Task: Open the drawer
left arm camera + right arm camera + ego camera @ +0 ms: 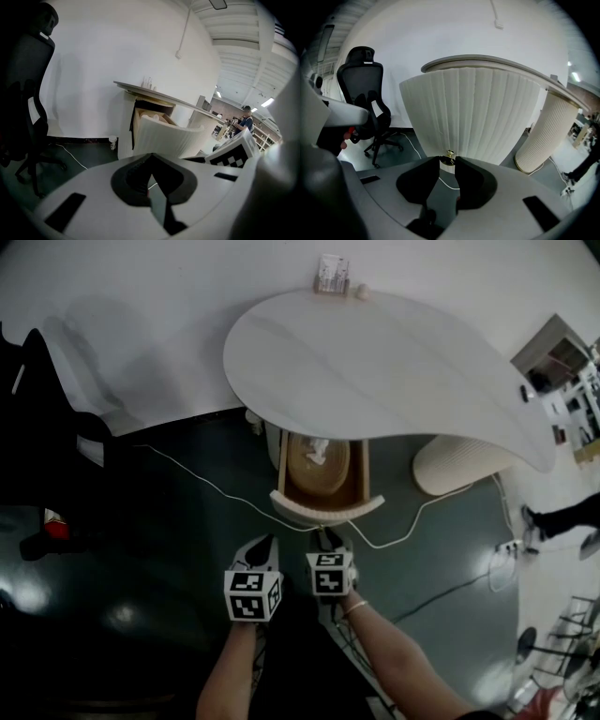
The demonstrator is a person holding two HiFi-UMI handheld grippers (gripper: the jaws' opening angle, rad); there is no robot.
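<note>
Drawer (328, 513) stands open under the white table (394, 362), its ribbed curved front toward the person, at 12 o'clock from both grippers. Right gripper (330, 538) is on the front's middle – its jaws pinch the small brass knob (450, 156), one pad on each side. Left gripper (265, 542) sits just beside it at 9 o'clock, jaws pressed together on nothing, clear of the front. Something pale (317, 452) lies at the drawer's far end.

The drawer (328, 510) juts out from under the surface (394, 362). Its knob (450, 154) sits pinched in the right gripper (328, 538), with the left gripper (267, 542) just left. A pedestal (455, 463) stands right of the drawer, a chair (42, 418) far left.
</note>
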